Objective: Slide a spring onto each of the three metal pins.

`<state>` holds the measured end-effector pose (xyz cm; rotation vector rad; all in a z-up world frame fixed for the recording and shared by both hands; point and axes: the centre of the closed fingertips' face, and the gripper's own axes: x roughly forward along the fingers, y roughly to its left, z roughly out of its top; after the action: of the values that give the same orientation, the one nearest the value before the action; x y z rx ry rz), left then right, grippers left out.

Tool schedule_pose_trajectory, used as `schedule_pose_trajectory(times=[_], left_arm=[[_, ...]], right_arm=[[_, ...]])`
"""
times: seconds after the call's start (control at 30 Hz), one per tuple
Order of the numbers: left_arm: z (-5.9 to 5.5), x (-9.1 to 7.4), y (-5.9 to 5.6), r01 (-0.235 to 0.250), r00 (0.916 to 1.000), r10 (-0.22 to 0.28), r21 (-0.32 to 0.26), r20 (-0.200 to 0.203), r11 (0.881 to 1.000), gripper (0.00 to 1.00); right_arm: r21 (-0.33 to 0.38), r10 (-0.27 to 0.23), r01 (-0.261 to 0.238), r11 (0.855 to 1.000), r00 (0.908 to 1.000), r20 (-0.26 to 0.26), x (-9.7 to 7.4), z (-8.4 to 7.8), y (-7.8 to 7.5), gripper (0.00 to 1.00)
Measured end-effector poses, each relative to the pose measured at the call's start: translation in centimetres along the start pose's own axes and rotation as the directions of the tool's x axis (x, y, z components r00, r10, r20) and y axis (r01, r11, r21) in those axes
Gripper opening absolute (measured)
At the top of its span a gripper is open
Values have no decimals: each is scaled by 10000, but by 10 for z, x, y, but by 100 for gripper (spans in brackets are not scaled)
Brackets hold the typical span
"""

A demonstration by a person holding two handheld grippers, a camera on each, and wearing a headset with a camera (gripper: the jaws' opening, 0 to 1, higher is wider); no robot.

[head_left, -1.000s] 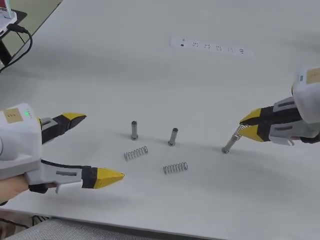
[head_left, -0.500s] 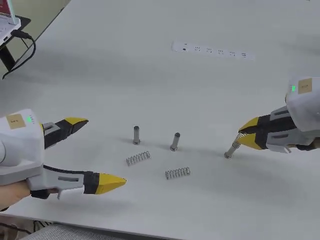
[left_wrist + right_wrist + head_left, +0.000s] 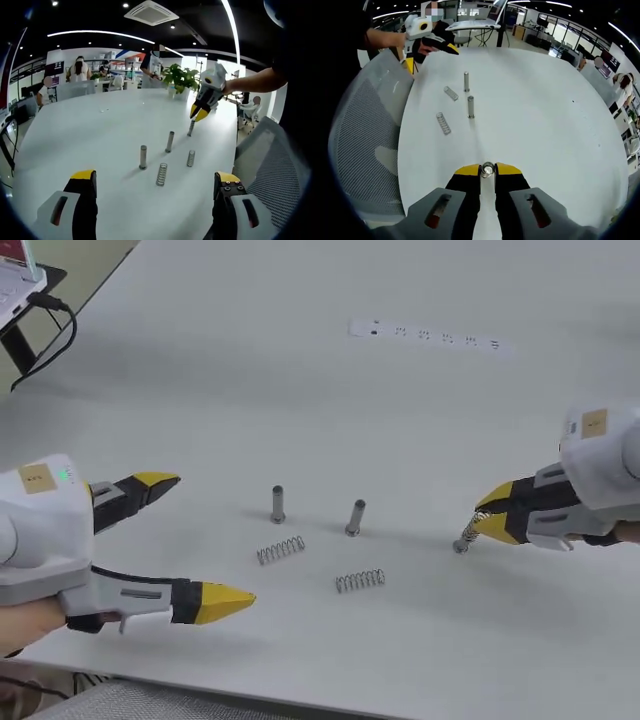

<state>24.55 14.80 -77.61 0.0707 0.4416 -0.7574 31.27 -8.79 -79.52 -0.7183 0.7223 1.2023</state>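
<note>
Yellow-tipped jaws of the right gripper (image 3: 487,517) are pinching narrowly on the held spring (image 3: 475,523), whose lower coils appear to be sitting over the top of the tilted pin (image 3: 462,541). That pin is leaning rather than standing, its foot resting on the desk (image 3: 300,400) and its head pointing up toward these jaws. In the right gripper view its round end is showing straight between the two tips. Judging from that, the spring's long axis and the pin's are running nearly in line. The coming push is probably needing to travel down that slant, away from the gripper and toward the pin's foot. Pressing off-axis is risking a toppled pin or buckled coils. Further out, the middle pin (image 3: 356,517) and the left pin (image 3: 278,503) are standing upright and bare, a little apart. The middle spring (image 3: 360,581) and the left spring (image 3: 281,549) are lying flat on the desk just on the person's side of them, long axes running roughly crosswise. Beyond those, the left gripper (image 3: 190,538) is hovering with its jaws gaping wide and holding nothing. It is the nearer of the two to both loose springs. A power strip (image 3: 435,338) is lying well beyond it all.
</note>
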Motion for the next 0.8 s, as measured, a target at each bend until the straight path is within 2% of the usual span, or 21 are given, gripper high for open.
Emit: schedule_pose_trajectory(times=[0.8], left_arm=[[-2,0,-1,7,10000,-7,-10,-32,10000,94]], right_arm=[[-252,-175,164,9995,9988,-448,14,-14,-1,8]])
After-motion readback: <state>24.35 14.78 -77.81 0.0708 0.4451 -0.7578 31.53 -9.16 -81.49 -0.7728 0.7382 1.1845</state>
